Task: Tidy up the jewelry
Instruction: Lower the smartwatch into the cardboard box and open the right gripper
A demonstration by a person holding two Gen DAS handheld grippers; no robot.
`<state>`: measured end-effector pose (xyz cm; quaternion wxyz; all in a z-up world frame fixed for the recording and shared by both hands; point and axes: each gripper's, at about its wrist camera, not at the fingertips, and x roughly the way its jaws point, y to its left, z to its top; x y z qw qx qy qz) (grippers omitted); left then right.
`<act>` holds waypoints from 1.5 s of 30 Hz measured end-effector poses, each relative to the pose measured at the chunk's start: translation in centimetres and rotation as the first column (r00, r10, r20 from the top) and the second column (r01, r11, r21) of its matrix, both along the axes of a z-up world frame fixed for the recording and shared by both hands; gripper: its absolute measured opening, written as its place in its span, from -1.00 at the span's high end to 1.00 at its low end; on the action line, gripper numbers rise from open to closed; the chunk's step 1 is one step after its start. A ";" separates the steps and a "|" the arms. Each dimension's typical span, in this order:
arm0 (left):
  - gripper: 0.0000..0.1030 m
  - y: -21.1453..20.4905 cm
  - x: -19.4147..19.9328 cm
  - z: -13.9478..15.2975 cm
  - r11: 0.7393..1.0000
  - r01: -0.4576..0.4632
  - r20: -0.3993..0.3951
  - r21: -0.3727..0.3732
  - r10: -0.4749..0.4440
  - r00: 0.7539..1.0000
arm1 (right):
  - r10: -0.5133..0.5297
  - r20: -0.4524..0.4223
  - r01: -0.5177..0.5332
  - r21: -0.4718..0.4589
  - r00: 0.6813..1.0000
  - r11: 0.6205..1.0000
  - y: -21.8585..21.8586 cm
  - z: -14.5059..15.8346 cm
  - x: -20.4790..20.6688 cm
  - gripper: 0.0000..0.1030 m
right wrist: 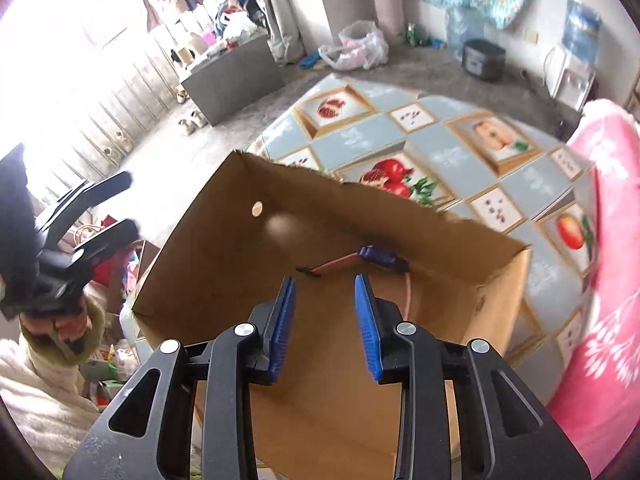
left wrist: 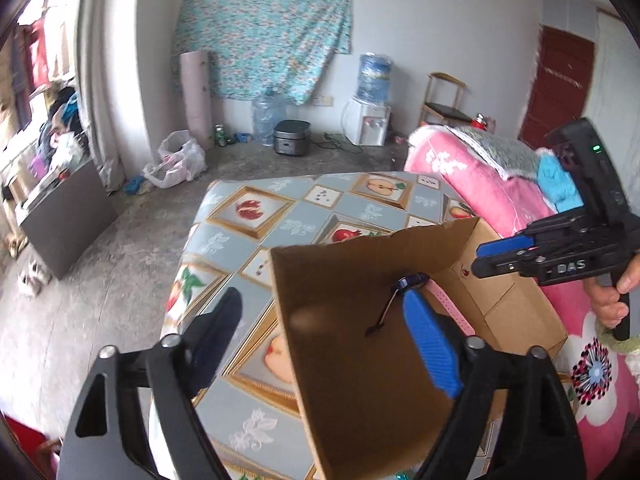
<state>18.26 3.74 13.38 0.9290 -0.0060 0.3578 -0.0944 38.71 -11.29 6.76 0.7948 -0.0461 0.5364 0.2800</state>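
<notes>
While both claws gape, the watch (right wrist: pixel 378 258) lies inside the box (right wrist: pixel 224 248).

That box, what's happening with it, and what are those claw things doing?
A person is tidying jewelry with a gripper in each hand. A watch with a pink strap lies at the bottom of the open cardboard box, which sits on a table with a fruit-patterned cloth. Both grippers are open and hold nothing. The right gripper points down into the box toward the watch. The left gripper spans the box's near wall, one finger inside and one outside.
</notes>
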 end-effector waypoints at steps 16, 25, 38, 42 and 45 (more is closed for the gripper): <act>-0.89 6.6 -3.6 -4.5 0.972 -0.200 -0.081 -0.125 0.191 0.978 | -0.322 -0.495 0.385 0.026 0.807 0.923 2.2 -11.0 6.0 0.11; -0.89 7.5 -3.7 -5.2 0.967 -0.201 -0.090 -0.156 0.188 0.978 | -0.199 -0.632 0.515 0.367 0.749 0.775 3.2 -13.4 6.5 -0.17; -0.89 6.9 -4.0 -5.0 0.973 -0.169 -0.058 -0.156 0.161 0.985 | -0.001 -0.048 -0.004 -0.100 0.999 0.995 2.8 -4.4 2.6 -0.17; -0.89 6.7 -4.0 -4.9 0.973 -0.171 -0.060 -0.155 0.163 0.985 | 0.169 -0.019 -0.163 -0.394 0.985 0.904 4.0 -7.1 2.0 0.05; -0.89 6.6 -4.2 -5.0 0.974 -0.173 -0.063 -0.149 0.165 0.984 | 0.204 -0.044 -0.199 -0.487 0.978 0.851 4.3 -9.7 2.6 0.23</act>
